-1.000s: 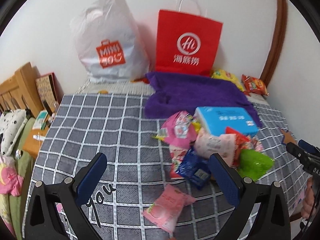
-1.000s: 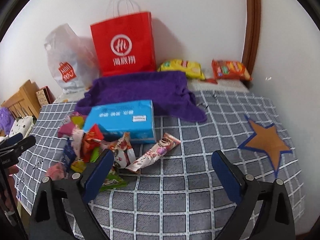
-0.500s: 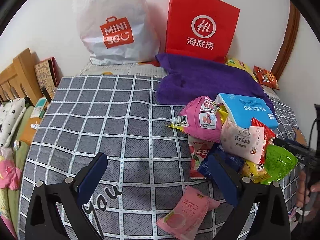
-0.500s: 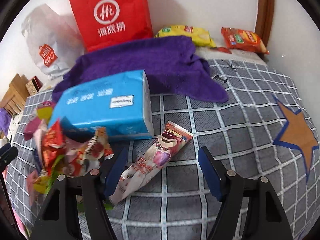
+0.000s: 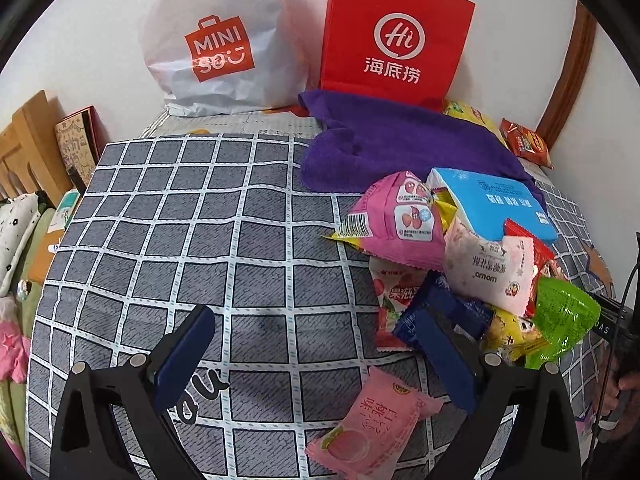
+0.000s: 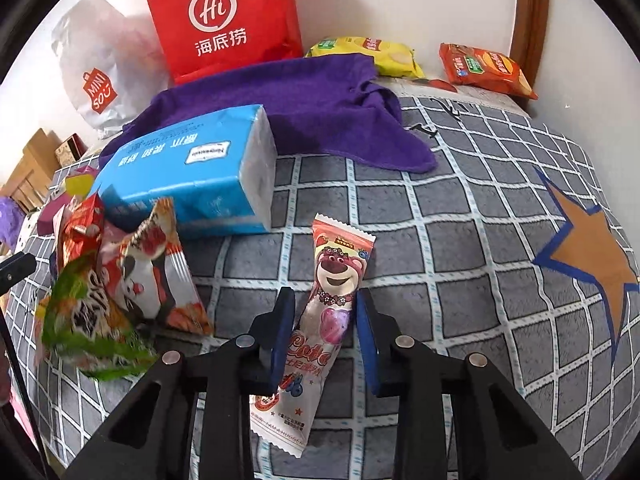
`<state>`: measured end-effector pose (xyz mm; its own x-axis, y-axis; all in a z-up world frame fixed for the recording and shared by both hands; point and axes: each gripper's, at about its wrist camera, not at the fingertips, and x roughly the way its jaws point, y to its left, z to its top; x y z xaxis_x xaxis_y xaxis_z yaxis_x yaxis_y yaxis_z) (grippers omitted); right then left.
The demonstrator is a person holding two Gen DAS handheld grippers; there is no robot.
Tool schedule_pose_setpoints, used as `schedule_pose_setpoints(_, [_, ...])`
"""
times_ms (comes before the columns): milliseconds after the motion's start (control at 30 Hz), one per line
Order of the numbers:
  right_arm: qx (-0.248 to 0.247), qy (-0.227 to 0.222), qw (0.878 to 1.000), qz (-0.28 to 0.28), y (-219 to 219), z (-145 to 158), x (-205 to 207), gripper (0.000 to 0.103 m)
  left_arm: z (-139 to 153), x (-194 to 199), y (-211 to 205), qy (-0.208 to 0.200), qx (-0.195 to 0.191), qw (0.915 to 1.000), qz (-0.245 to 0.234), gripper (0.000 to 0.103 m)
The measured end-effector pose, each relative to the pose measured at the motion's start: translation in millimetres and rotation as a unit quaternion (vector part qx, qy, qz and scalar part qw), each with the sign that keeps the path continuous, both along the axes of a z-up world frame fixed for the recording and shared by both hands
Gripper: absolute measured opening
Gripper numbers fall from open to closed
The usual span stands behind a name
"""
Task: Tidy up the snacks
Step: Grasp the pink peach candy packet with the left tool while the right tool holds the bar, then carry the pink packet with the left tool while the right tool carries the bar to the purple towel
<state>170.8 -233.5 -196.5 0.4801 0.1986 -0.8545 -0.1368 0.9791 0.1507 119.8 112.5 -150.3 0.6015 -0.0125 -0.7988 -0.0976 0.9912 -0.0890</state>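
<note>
1. The bear-print snack stick [image 6: 326,320] is lying flat on the checked bed cover [image 6: 460,240], out in the open to the right of the snack pile and apart from it. It looks like a light, crinkly film wrapper, probably slippery and easy to crush, so the best hold is likely across its narrow middle, clear of the thin sealed ends.
2. The right hand-held gripper [image 6: 325,324] is straddling that middle, its blue pads [image 6: 366,332] lying just beside the wrapper on either side. Whether they are already pinching it cannot be told.
3. The left hand-held gripper [image 5: 316,356] is hovering spread wide and empty at the near left side of the pile.
4. A pink peach snack packet [image 5: 372,428] is lying alone near the front edge of the bed, beside the left gripper's right pad.
5. The snack pile [image 5: 460,272] is leaning against a blue tissue pack [image 6: 192,176]; its puffed bags look light and apt to slide.
6. A purple towel [image 6: 288,108], a red paper bag [image 6: 224,16] and a white plastic bag [image 5: 216,40] are sitting at the far edge by the wall.
</note>
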Motion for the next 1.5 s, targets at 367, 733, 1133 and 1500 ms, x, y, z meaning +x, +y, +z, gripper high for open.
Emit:
schedule_pose_setpoints(367, [-0.03, -0.041, 0.999, -0.017, 9.1, -6.9, 1.7, 0.034, -13.0, -24.3, -16.5, 0.008, 0.029, 0.9978, -0.06, 0.101])
schedule_pose_setpoints(733, [-0.014, -0.041, 0.999, -0.02, 3.5, -6.9, 2.0, 0.033, -30.1, -40.9, -34.9, 0.015, 0.055, 0.9943, -0.091, 0.076])
schedule_pose_setpoints(1133, [-0.021, -0.045, 0.999, -0.012, 9.5, 2.9, -17.3, 0.023, -21.0, -49.3, -27.0, 0.015, 0.013, 0.996, -0.087, 0.023])
schedule_pose_setpoints(1500, [-0.008, -0.067, 0.998, -0.004, 9.2, 36.4, -44.6, 0.023, 2.2, -55.8, -31.1, -0.011, 0.012, 0.9963, -0.085, 0.023])
